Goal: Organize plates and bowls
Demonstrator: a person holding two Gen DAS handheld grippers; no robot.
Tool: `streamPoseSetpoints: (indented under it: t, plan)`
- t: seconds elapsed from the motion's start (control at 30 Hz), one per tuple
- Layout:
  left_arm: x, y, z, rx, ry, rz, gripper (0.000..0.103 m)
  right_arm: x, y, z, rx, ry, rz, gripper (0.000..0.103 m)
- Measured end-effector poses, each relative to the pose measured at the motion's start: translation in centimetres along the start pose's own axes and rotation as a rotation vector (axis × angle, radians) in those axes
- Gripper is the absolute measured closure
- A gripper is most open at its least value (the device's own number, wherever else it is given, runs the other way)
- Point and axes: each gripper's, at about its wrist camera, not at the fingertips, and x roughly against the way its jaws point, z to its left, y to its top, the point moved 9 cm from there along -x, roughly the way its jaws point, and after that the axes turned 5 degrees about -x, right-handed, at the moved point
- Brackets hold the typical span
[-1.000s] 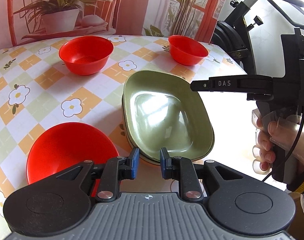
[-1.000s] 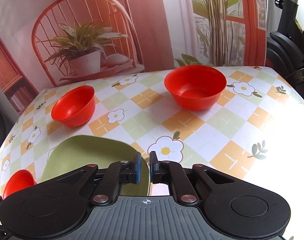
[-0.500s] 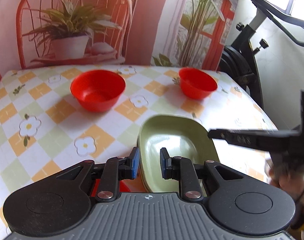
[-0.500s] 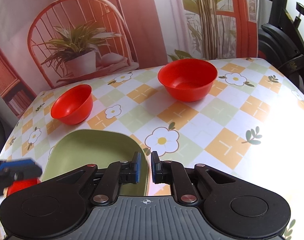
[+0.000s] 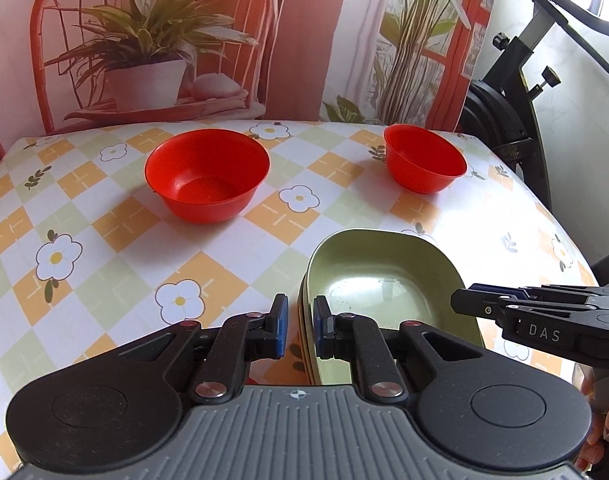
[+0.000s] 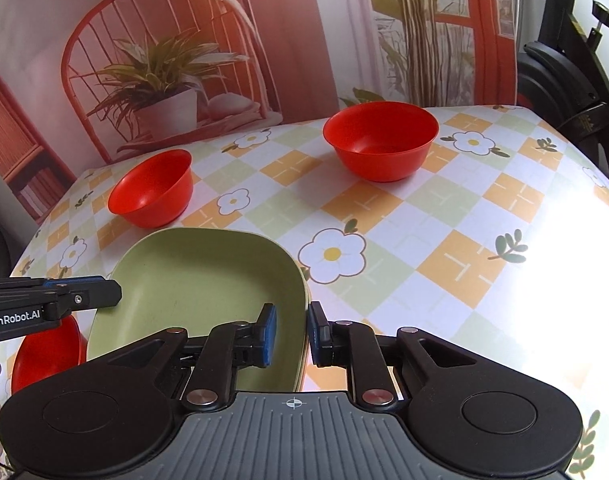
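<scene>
Both grippers pulled back, green plates (image 5: 388,276) stacked, unheld

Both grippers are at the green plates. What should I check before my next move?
1. Green plate stack nested evenly: ok, lower rims show just under the top plate.
2. Left gripper jaws apart, stack's left rim lined up in the gap: ok.
3. Right gripper jaws apart, stack's right rim lined up in the gap: ok.
4. Either gripper touching a rim: cannot tell.
5. Red bowls gathered: not ok. The left red bowl and right red bowl stand apart at the far side. The near red bowl sits beside the stack, partly under the left gripper.
</scene>
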Motion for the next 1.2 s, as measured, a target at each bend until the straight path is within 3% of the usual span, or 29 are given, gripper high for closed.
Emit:
streamPoseSetpoints:
  t: [1.03,1.2]
  plan:
    - [-2.6,-0.9,-0.5,-0.051,-0.011,0.074,0.088,0.1,-1.1,-2.0,-0.059,-0.052,0.016,0.081]
    - [-1.7,-0.3,-0.5,-0.035,-0.036,0.064,0.088,1.0,-0.7,-1.4,-0.130,0.024,0.013,0.081]
